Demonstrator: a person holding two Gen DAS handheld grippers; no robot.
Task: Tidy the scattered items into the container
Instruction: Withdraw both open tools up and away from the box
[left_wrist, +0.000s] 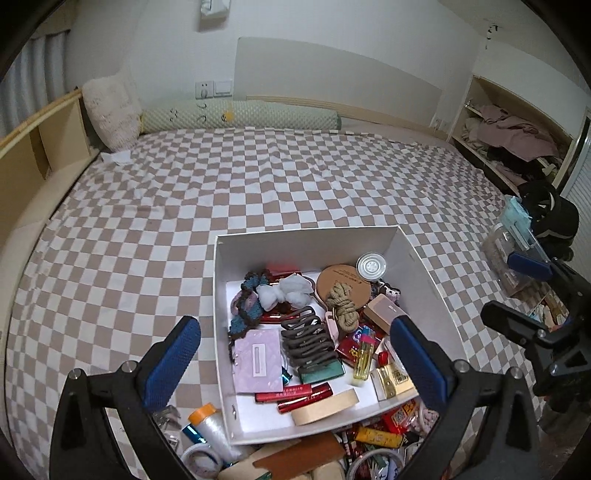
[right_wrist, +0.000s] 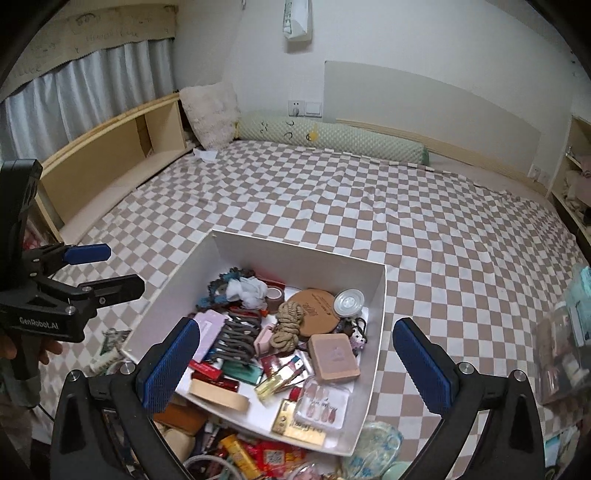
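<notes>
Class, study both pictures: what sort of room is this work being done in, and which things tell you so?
Most likely a bedroom. A wide bed under a brown-and-white checked sheet fills the view, with a long pale green bolster pillow at its head and open shelves of folded clothes at one side.

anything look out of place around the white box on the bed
Yes. The white box already holds many small items, but a heap of clutter lies outside its near edge on the checkered bedspread, including a thread spool and a tape roll.
</notes>
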